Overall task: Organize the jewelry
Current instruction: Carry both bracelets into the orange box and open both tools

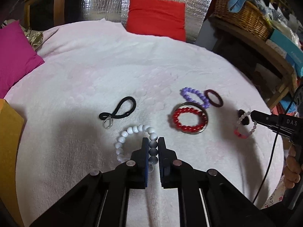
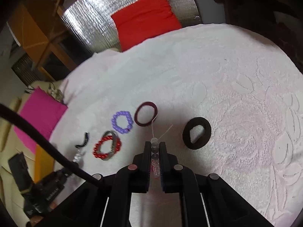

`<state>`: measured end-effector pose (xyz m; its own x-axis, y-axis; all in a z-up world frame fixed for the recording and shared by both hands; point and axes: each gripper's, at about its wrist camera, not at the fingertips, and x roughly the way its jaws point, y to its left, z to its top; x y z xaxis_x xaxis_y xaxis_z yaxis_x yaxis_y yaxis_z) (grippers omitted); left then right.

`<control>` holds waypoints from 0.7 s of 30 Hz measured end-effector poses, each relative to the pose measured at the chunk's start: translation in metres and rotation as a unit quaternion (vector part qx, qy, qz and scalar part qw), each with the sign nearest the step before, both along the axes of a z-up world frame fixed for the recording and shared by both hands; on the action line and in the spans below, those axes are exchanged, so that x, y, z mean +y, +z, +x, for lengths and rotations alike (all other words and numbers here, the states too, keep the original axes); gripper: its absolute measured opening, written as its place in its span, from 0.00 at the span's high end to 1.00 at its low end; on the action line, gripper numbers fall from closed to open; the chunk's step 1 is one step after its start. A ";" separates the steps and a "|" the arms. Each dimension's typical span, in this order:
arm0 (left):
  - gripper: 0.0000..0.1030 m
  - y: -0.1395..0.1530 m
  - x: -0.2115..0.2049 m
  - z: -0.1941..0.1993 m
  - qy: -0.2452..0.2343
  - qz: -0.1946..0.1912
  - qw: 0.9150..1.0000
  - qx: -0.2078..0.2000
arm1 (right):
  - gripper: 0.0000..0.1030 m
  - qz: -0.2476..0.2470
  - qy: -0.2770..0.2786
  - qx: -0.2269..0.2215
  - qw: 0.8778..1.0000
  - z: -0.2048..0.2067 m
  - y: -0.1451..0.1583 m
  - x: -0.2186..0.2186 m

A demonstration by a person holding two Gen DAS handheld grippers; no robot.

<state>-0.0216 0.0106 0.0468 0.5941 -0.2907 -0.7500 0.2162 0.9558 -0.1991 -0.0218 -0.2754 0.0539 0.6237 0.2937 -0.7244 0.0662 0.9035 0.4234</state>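
Nearest, the left gripper [image 1: 153, 141] pinches the white bead bracelet [image 1: 132, 141] on the pale blanket [image 1: 113, 75]; the right gripper [image 2: 155, 147] clamps what looks like a clear bead bracelet [image 2: 155, 151], probably to sort both apart from the red bracelet [image 1: 188, 120].

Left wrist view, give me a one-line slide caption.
Left gripper shut on a white bead bracelet on a pale blanket, other bracelets beside.

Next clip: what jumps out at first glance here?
Both grippers are shut on beaded bracelets over a white textured blanket: the left gripper pinches a white bead bracelet, the right gripper a clear bead bracelet. Between them lies a red bead bracelet inside a metal bangle.
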 end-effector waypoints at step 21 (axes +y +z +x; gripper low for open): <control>0.91 0.028 0.044 -0.032 0.024 -0.030 0.999 -0.025 | 0.92 0.048 0.074 -0.063 0.994 -0.016 0.026 0.060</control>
<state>-0.0539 0.0551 0.0750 0.6445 -0.3039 -0.7016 0.1815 0.9522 -0.2457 -0.0374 -0.2150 0.0797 0.6526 0.4537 -0.6068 -0.1245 0.8542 0.5047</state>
